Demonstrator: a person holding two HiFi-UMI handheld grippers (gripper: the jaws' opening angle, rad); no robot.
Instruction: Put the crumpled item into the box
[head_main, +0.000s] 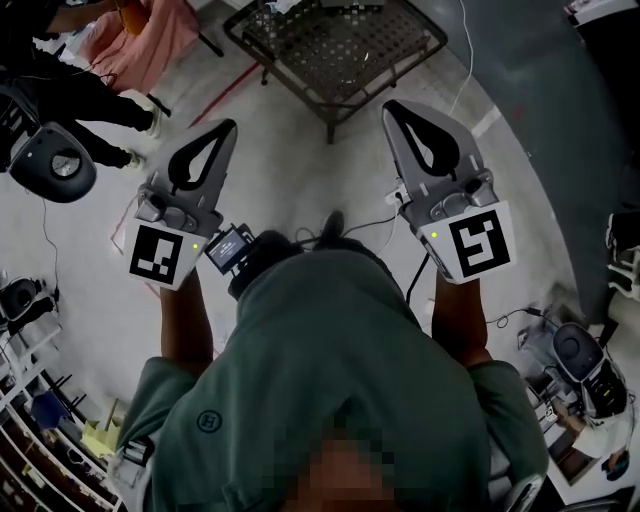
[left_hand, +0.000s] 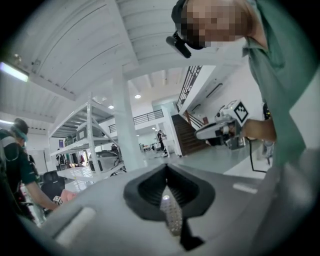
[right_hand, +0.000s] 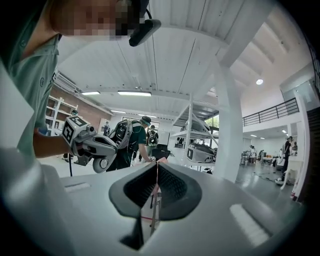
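Observation:
Both grippers are held out in front of the person in the green shirt, over the pale floor. My left gripper (head_main: 226, 126) is shut with nothing between its fingers; its jaws meet at the tip in the left gripper view (left_hand: 166, 167). My right gripper (head_main: 390, 106) is likewise shut and empty, its tips touching in the right gripper view (right_hand: 156, 163). Each gripper shows in the other's view: the right one (left_hand: 220, 131) and the left one (right_hand: 92, 145). A pink crumpled cloth (head_main: 150, 42) lies at the far left, well beyond the left gripper. No box is in view.
A black metal mesh table (head_main: 335, 50) stands straight ahead, just past the fingertips. A person in dark clothes (head_main: 70, 95) is at the far left beside the pink cloth. White shelving racks (right_hand: 200, 140) and a white pillar (left_hand: 125, 135) stand further off. Cables run across the floor (head_main: 520, 320).

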